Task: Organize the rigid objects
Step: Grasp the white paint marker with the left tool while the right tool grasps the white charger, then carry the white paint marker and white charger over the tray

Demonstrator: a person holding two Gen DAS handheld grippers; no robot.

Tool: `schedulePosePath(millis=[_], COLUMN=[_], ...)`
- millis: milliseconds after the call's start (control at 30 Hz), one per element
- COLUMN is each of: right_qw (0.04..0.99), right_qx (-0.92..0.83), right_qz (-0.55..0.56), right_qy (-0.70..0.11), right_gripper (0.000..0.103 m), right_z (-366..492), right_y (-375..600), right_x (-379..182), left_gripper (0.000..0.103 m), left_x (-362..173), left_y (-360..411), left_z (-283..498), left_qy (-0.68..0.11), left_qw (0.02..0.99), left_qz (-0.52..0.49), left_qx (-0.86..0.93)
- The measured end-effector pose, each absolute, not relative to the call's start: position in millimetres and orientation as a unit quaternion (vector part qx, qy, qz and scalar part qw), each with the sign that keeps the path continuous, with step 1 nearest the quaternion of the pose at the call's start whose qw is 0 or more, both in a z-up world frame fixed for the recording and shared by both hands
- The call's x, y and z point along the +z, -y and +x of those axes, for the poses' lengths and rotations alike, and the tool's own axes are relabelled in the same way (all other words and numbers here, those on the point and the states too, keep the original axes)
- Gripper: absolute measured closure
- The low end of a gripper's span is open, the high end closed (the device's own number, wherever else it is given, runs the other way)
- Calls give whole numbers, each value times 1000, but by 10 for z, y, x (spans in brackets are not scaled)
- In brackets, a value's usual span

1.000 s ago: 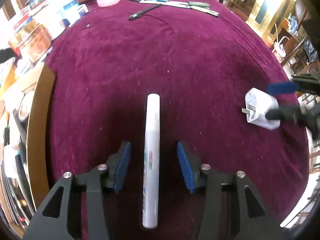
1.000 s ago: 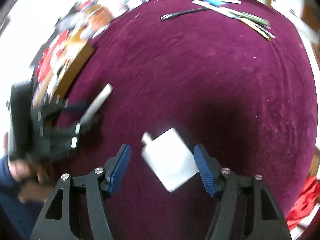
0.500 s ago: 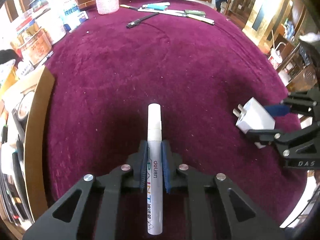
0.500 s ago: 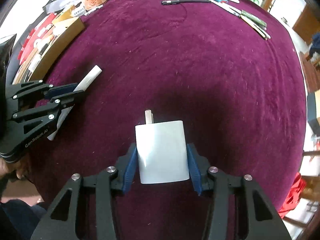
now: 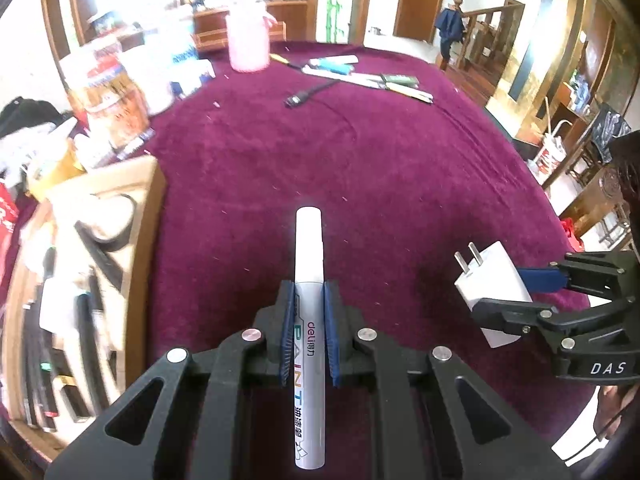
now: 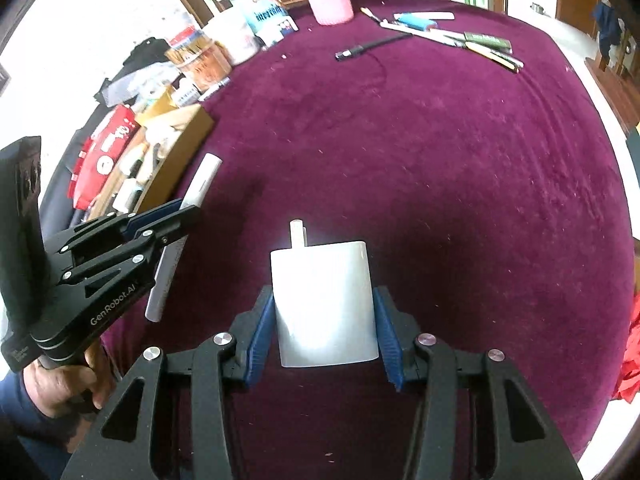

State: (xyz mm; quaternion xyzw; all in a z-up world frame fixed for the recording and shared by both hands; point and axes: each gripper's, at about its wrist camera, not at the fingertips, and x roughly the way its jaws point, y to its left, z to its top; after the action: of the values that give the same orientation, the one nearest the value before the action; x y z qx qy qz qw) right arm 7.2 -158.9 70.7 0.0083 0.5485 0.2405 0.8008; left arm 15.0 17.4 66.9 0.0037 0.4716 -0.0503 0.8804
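- Paint marker [image 5: 309,320], white barrel, is pinched between the blue pads of the left gripper [image 5: 308,308]; jaws pressed tight on the barrel, cap end pointing away from the camera, above the maroon tablecloth [image 5: 360,160].
- Writing legible on the marker: "deli" in red, "PAINT" in multicoloured letters, then Chinese characters that I cannot read with certainty.
- White plug adapter [image 6: 324,300], two prongs forward, is clamped across its flat sides by the right gripper [image 6: 324,320]; jaws partly spread to the adapter's width, pads pressing both sides.
- Left wrist view shows the right gripper body marked "DAS"; right wrist view shows the left gripper body marked "GenRobot.AI".
- A hand [image 6: 64,384] in a dark blue sleeve grips the left gripper's handle.
- Cardboard box [image 5: 132,240] of mixed items sits at the tablecloth's left edge, beside the marker.
- Pink cup [image 5: 247,44] stands at the tablecloth's far edge; a row of pens [image 5: 372,78] and a black pen [image 5: 310,94] lie just beside it on the cloth.
- Printing on the packages [image 6: 208,52] at the cloth's far left edge is too blurred to read.
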Motion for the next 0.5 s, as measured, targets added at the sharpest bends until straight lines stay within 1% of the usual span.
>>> schedulePosePath(millis=[500], right_qw=[792], right_qx=[287], right_qz=[-21], right_qy=[-539], right_gripper=[60], right_z=[-7], right_y=[734], right_x=[767], left_gripper=[91], left_x=[951], left_y=[-754], left_z=[-195], left_qy=[-441], left_qw=[897], left_qz=[-9], left_qx=[-5])
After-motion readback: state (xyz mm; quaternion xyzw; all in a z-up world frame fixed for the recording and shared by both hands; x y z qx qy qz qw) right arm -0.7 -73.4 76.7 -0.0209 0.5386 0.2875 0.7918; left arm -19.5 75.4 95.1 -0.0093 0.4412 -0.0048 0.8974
